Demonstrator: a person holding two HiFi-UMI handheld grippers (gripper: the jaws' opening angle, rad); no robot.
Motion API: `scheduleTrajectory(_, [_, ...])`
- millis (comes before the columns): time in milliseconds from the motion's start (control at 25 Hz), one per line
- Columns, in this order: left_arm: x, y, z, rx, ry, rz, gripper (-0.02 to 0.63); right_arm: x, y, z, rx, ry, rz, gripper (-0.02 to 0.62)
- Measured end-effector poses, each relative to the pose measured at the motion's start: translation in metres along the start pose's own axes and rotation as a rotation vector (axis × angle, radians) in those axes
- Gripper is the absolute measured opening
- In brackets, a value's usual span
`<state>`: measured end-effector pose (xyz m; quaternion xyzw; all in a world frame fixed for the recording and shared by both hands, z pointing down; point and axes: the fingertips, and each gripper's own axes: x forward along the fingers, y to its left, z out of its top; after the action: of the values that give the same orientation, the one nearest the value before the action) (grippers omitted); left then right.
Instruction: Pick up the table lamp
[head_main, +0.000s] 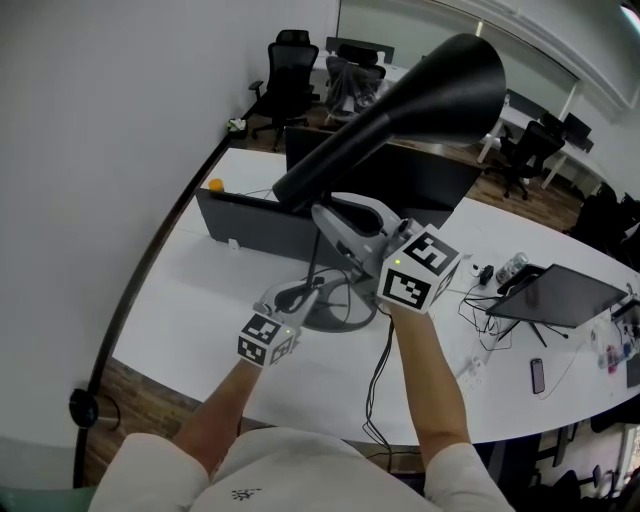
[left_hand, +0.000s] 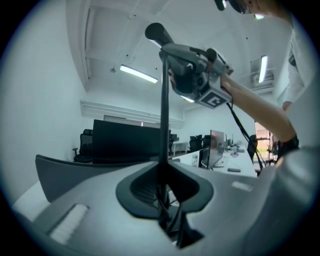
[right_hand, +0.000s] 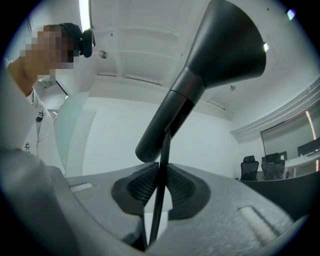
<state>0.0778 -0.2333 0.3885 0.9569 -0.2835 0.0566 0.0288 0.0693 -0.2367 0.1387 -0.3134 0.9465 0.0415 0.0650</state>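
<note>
The table lamp has a black cone shade (head_main: 400, 110) on a thin black stem and a round grey base (head_main: 340, 315) over the white table (head_main: 190, 300); whether the base touches the table I cannot tell. My left gripper (head_main: 303, 297) is shut on the lower stem (left_hand: 163, 110), just above the base. Higher up, my right gripper (head_main: 338, 228) is shut on the same stem (right_hand: 161, 195), right under the shade (right_hand: 210, 65). In the left gripper view the right gripper (left_hand: 192, 70) shows up top on the stem. The lamp's cord (head_main: 378, 375) hangs over the table's front edge.
A dark monitor (head_main: 410, 180) and a low dark panel (head_main: 250, 225) stand just behind the lamp. An orange ball (head_main: 215, 185) lies at the back left. To the right are a tablet on a stand (head_main: 560, 295), a phone (head_main: 538, 375) and cables. Office chairs (head_main: 285, 70) stand beyond.
</note>
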Motion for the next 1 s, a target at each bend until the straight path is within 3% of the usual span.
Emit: scheduleTrajectory(1000, [0.011,0.0,-0.01,-0.018,0.005,-0.004,0.051,-0.001,-0.007,-0.011,0.005,0.014,0.005,0.046])
